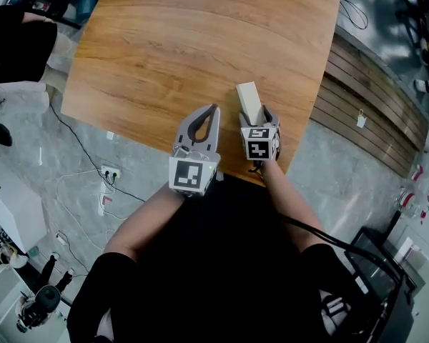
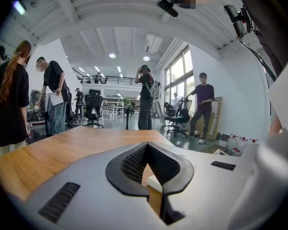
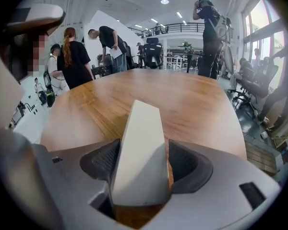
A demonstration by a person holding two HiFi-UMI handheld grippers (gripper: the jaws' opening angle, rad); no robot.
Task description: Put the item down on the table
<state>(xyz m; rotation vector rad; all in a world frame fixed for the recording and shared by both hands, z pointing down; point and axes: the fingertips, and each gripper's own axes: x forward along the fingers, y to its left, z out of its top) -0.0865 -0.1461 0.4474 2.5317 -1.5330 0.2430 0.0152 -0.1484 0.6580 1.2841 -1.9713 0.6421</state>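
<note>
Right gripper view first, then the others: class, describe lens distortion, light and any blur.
Right gripper view: fisheye bows the brown wooden table, dark vignette at the corners, the pale cream rectangular block looms large and slightly soft. Left gripper view: same bulge, bright windows at right, mosaic over faces. Head view: straighter lines, even light, sharp.

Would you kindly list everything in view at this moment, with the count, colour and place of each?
table: one, light brown wood, in front of the person.
block: one, cream, clamped in the right hand-held gripper, over the table's near edge.
power strip: one, white, on the grey floor left of the table.
slatted panel: one, brown wood, right of the table.
bystanders: several, mostly dark clothes, standing beyond the table.
office chairs: at least two, black, in the room behind.
left hand-held gripper: one, grey, jaws together, empty.
right hand-held gripper: one, grey, shut on the block.
forearms: two, behind the grippers.
</note>
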